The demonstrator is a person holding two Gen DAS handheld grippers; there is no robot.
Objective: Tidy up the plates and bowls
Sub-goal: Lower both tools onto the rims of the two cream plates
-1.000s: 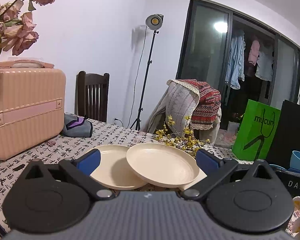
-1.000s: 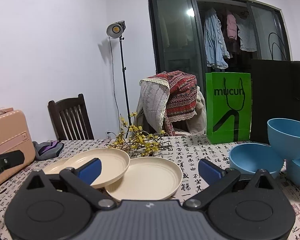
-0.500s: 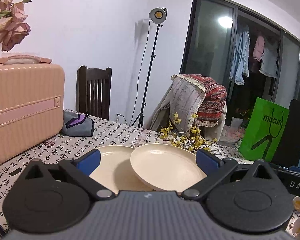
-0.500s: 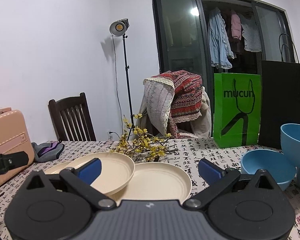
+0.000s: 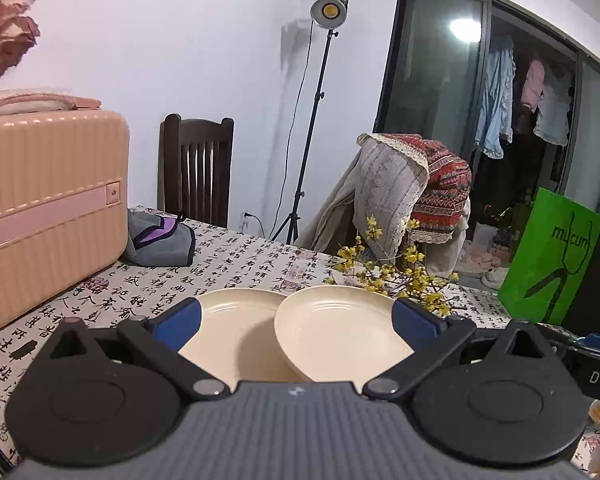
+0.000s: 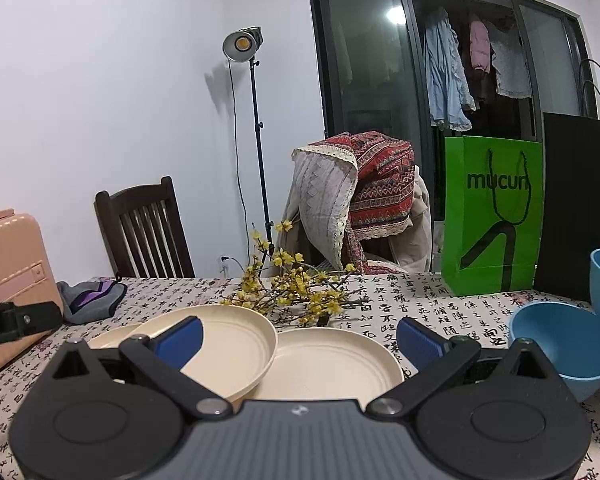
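Left wrist view: the left gripper [image 5: 294, 318] has its fingers [image 5: 178, 320] spread wide, empty, with two cream plates [image 5: 336, 332] between them, the 1 o'clock one overlapping the other. Right wrist view: the right gripper [image 6: 298, 334] likewise gapes, empty, over the cream plates on the tabletop [image 6: 428, 304]; blue bowls [image 6: 560, 344] sit at 3 o'clock, yellow flower sprigs [image 6: 296, 288] at 12.

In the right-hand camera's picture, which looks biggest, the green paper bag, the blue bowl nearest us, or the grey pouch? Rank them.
As they appear in that view:
1. Green paper bag
2. Blue bowl, though it sits closer to the camera, which inflates it
3. Grey pouch, clearly smallest
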